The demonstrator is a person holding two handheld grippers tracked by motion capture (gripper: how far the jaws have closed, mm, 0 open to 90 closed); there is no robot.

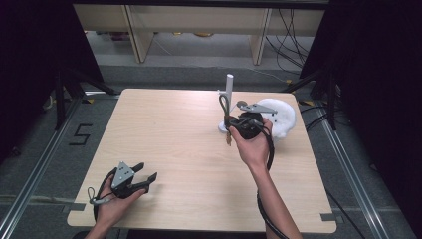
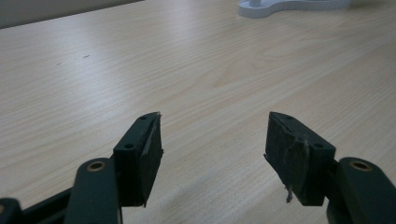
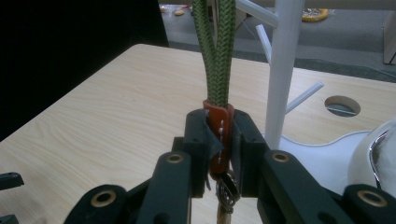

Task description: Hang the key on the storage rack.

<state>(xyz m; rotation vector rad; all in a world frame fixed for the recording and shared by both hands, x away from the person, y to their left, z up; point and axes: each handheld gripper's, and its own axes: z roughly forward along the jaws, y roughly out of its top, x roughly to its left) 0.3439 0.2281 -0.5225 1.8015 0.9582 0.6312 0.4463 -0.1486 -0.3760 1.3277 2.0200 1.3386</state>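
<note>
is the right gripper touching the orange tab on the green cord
Touching. The right gripper view shows the right gripper with both fingers pressed flat against the orange tab, no gap on either side, the green cord rising above.

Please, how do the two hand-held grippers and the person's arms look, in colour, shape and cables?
Both the left gripper and the right gripper are black, with two flat-padded jaws on pivoting links showing brass-coloured rivets. Each carries a grey three-cornered plate on top and trails a black cable. The person's forearms are bare, no sleeves visible.
</note>
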